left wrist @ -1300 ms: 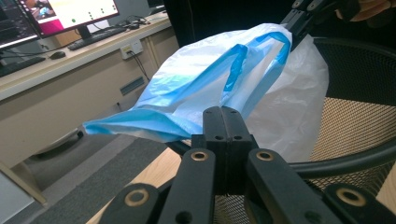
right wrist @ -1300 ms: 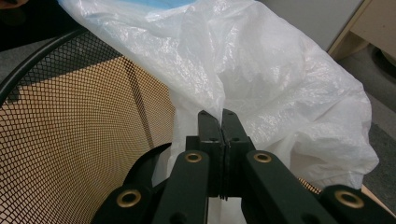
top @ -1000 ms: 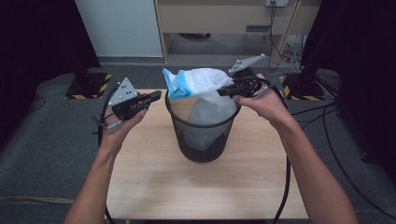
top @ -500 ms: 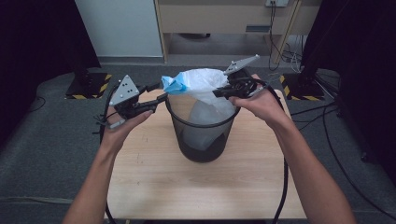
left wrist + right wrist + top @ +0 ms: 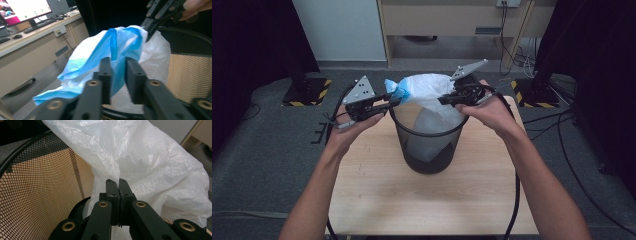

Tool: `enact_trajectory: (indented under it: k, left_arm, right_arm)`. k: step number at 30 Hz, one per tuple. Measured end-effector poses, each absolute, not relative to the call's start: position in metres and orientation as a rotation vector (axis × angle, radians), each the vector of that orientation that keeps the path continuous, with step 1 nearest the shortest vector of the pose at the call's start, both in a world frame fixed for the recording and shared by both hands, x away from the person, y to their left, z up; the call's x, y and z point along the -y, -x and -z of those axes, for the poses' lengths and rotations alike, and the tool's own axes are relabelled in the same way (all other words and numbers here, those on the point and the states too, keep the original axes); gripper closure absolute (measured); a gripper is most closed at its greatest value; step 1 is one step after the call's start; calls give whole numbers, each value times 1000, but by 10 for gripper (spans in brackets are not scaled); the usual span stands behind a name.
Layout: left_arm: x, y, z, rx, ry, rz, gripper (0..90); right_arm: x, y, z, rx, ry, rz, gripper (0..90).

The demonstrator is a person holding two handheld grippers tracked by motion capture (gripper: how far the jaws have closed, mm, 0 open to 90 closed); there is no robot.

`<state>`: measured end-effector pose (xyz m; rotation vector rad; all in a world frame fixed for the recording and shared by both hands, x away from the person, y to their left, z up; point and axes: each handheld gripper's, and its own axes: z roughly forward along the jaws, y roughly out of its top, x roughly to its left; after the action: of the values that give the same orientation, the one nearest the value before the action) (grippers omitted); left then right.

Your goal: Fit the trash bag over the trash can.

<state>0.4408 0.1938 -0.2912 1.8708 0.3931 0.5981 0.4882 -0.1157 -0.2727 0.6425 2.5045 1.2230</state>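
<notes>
- We see a pale wooden table [image 5: 427, 200] with a smooth rectangular top, standing on grey carpet, with a light cabinet and trailing cables at the back of the room.
- On the table stands a round bin [image 5: 428, 145] of black wire mesh, its wall a fine grid with the wood showing through in the right gripper view [image 5: 47, 185].
- In the bin sits a thin white plastic bag [image 5: 432, 100], crinkled and glossy, with a blue band [image 5: 117, 45] along its mouth; its top rises above the rim.
- Our right gripper [image 5: 443, 100] reaches level over the bin's far right rim, the hand wrapped round its body; its jaws are pressed together on a fold of the white film [image 5: 118, 180].
- Our left gripper [image 5: 396, 102] comes in from the left at the rim, pointing at the blue edge. Its jaws have just been closing, and the blue band lies between them, but a narrow gap remains and we cannot tell whether the pads [image 5: 106, 72] press on it.
</notes>
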Motion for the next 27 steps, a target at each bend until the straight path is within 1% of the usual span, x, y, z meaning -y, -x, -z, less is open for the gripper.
enact_trajectory:
  k: [5, 6, 8, 9, 11, 12, 13, 14, 16, 20, 21, 22, 23, 24, 27]
  left_arm:
    - [-193, -440, 292, -387, -1884, -567, 890]
    - [-192, -440, 292, -389, -1887, -568, 896]
    - [-192, -441, 293, -394, -1883, -568, 899]
    - [-192, -441, 293, -394, -1883, -568, 899]
    - [-190, -441, 294, -403, -1878, -570, 899]
    - [-190, -441, 294, -405, -1876, -568, 900]
    - [-190, -441, 294, -405, -1876, -568, 899]
    - [-190, -442, 294, -411, -1871, -566, 899]
    - [-190, -442, 294, -417, -1871, -566, 899]
    - [-190, -442, 293, -420, -1867, -562, 900]
    - [-190, -442, 293, -420, -1867, -562, 899]
    - [-189, -441, 293, -416, -1869, -562, 900]
    - [-189, -441, 293, -416, -1869, -562, 900]
    - [-187, -440, 293, -409, -1874, -562, 900]
    - [-184, -438, 292, -403, -1881, -555, 899]
  right_arm:
    - [117, -489, 273, -2507, -647, -1208, 877]
    - [116, -489, 273, -2506, -652, -1209, 851]
    - [116, -489, 273, -2493, -663, -1219, 762]
    - [116, -489, 273, -2493, -663, -1219, 762]
    - [114, -488, 271, -2491, -662, -1233, 667]
    - [113, -487, 271, -2490, -655, -1236, 649]
    - [113, -487, 271, -2490, -655, -1236, 649]
    - [112, -486, 271, -2490, -642, -1244, 593]
    - [112, -485, 271, -2484, -639, -1247, 513]
    - [109, -484, 268, -2446, -636, -1271, 386]
    - [109, -484, 268, -2446, -636, -1271, 386]
    - [106, -483, 265, -2421, -625, -1288, 331]
    - [106, -483, 265, -2421, -625, -1288, 331]
    - [102, -482, 261, -2409, -612, -1302, 303]
    - [96, -480, 257, -2404, -590, -1314, 283]
